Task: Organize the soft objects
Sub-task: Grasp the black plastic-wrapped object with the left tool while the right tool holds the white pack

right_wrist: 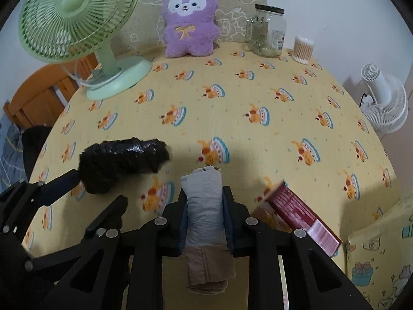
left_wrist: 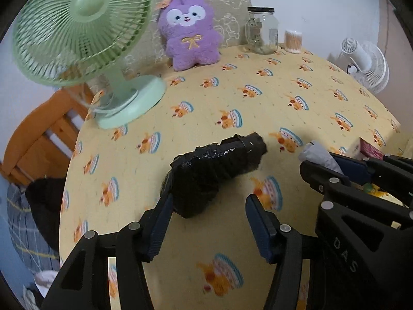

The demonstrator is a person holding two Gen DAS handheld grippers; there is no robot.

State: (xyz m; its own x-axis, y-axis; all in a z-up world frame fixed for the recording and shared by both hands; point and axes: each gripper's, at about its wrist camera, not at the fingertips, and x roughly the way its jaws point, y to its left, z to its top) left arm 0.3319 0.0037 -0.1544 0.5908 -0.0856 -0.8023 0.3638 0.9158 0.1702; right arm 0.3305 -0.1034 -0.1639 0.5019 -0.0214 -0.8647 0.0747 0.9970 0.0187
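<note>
Nearest the cameras, the right gripper (right_wrist: pixel 204 206) is clamping a grey roll of bags (right_wrist: pixel 204 201) between its fingers, squeezing the roll's sides so that it can be carried; a brown roll (right_wrist: pixel 209 268) is lying beneath it. Just to its left, the left gripper (left_wrist: pixel 206 222) is standing open around the near end of the black roll (left_wrist: pixel 214 170), which is resting on the yellow cloth (left_wrist: pixel 258 108), probably to take it next. Farther back, the purple plush (right_wrist: pixel 189 20) is leaning upright against a cushion (right_wrist: pixel 232 5), between the green fan (right_wrist: pixel 77 25) and a glass jar (right_wrist: pixel 268 31).
</note>
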